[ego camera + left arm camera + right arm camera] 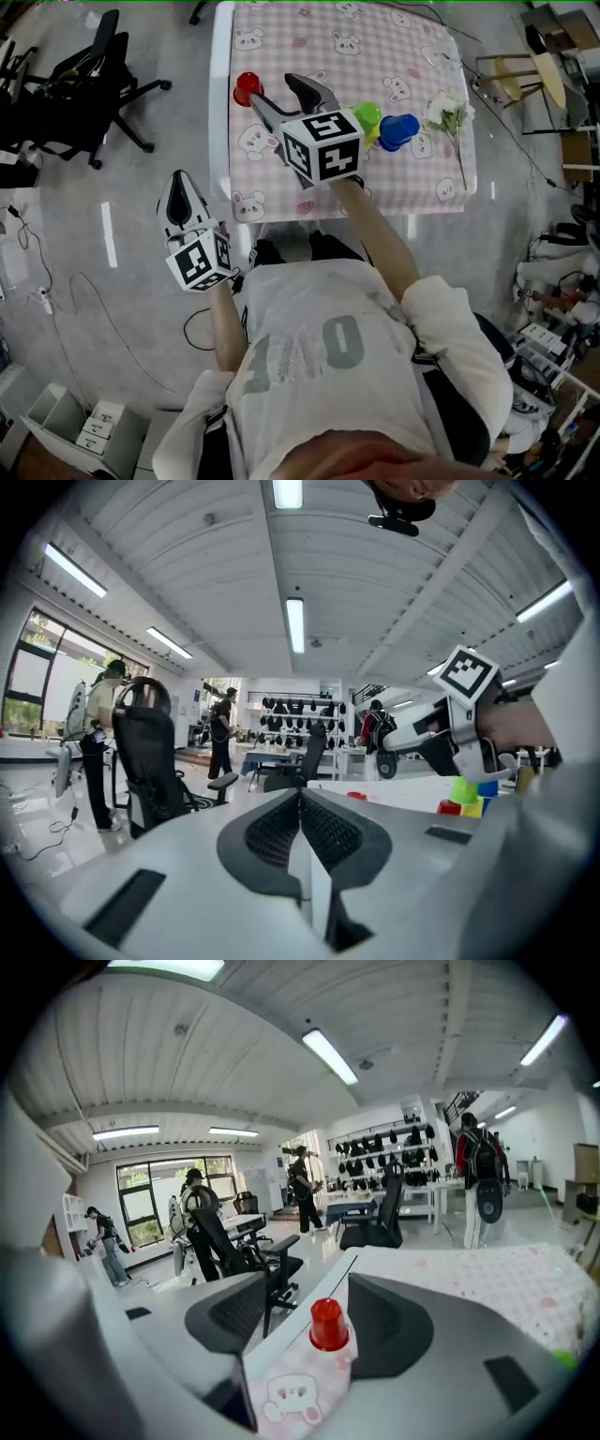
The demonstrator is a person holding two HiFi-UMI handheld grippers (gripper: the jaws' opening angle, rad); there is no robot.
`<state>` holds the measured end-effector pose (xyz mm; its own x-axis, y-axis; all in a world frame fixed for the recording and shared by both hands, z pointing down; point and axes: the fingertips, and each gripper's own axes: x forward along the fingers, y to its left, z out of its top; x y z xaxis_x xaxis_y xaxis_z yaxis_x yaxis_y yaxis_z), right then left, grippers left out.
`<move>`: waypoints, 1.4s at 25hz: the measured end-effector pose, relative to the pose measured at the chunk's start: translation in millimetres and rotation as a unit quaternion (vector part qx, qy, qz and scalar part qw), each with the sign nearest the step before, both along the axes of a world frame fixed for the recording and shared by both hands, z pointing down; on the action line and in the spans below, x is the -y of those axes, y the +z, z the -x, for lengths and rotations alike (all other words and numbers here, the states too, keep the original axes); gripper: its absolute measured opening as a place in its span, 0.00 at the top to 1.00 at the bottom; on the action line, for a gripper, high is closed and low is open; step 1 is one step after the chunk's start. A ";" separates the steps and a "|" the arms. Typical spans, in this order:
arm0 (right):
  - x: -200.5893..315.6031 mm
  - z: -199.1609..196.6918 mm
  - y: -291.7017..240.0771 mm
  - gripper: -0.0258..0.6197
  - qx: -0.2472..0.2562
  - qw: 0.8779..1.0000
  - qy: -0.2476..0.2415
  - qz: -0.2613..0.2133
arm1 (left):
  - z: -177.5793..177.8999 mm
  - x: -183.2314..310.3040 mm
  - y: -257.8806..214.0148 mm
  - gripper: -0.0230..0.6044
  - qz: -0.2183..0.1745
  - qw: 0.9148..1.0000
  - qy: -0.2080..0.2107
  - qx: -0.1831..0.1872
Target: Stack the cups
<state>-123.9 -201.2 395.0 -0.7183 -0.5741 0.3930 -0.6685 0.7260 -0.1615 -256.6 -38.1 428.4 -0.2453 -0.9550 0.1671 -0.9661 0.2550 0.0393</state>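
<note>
Our right tool (274, 91) is wide open, left tool (180, 183) closed and empty. The red cup (247, 87) hugs the worktop (319, 47) left edge, so we could nudge it off.

Bright ceiling strip lights (294, 625), sharp frames, strong fisheye bending, dark vignetted corners.

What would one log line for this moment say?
right gripper: open, facing red cup | left gripper: shut, empty, off table | red cup: on table, ungripped
</note>
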 end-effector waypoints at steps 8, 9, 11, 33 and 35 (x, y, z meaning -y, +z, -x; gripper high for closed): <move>52.4 38.2 99.0 0.55 -0.093 0.993 0.035 0.071 | 52.4 -62.3 38.3 0.92 0.043 0.994 -0.100 -0.030; 56.2 42.7 107.5 0.55 -0.102 0.991 0.035 0.076 | 58.9 -67.0 40.3 0.92 0.045 0.992 -0.111 -0.032; 62.6 50.1 120.5 0.55 -0.116 0.989 0.036 0.083 | 70.8 -72.4 41.7 0.92 0.044 0.990 -0.127 -0.034; 1.3 -123.5 -109.3 0.64 -0.026 0.987 0.118 -0.105 | 30.9 20.6 -12.0 0.92 -0.011 1.000 0.002 0.018; -3.0 -161.2 -112.0 0.64 -0.039 0.981 0.152 -0.110 | 14.5 34.3 -13.4 0.92 -0.012 1.000 0.020 0.016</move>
